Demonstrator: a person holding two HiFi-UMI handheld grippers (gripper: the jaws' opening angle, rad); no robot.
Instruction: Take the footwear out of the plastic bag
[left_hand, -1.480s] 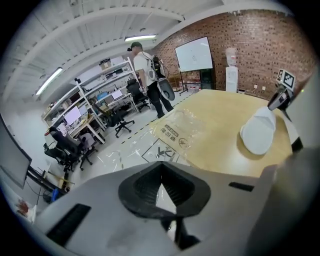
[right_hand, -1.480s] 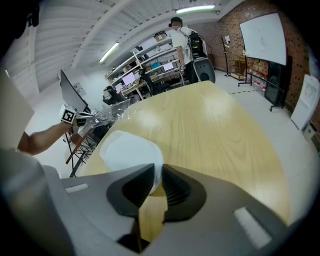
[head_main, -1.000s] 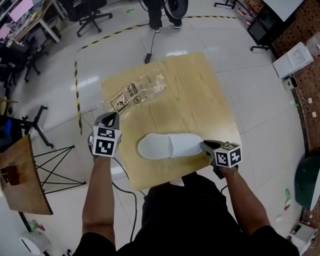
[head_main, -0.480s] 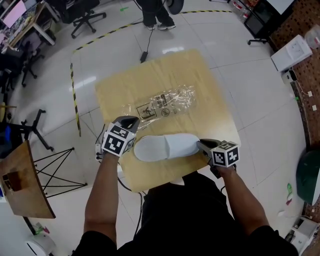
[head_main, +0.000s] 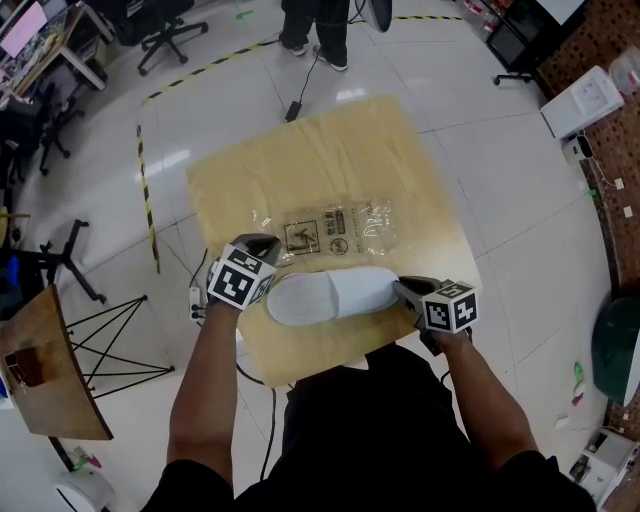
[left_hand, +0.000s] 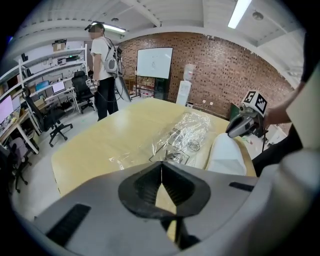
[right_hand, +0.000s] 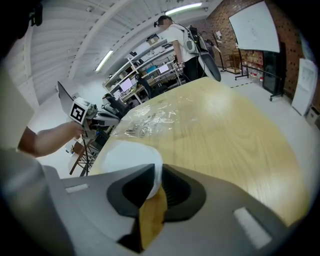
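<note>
A white slipper lies across the near part of the wooden table, outside the bag. My right gripper is shut on its right end, and white fabric shows between the jaws in the right gripper view. The empty clear plastic bag with black print lies flat just behind the slipper. My left gripper is at the bag's near left corner with its jaws closed, and the film reaches the jaw tips in the left gripper view. The bag and slipper lie ahead of it.
A person stands on the floor beyond the table's far edge. Office chairs and desks fill the far left. A small wooden side table on a black stand sits at my left. Black-yellow tape marks the floor.
My left gripper has moved right, toward the slipper's left end. The bag has swung with it from a diagonal lie at the far left to crosswise behind the slipper. The right gripper and slipper stay put.
</note>
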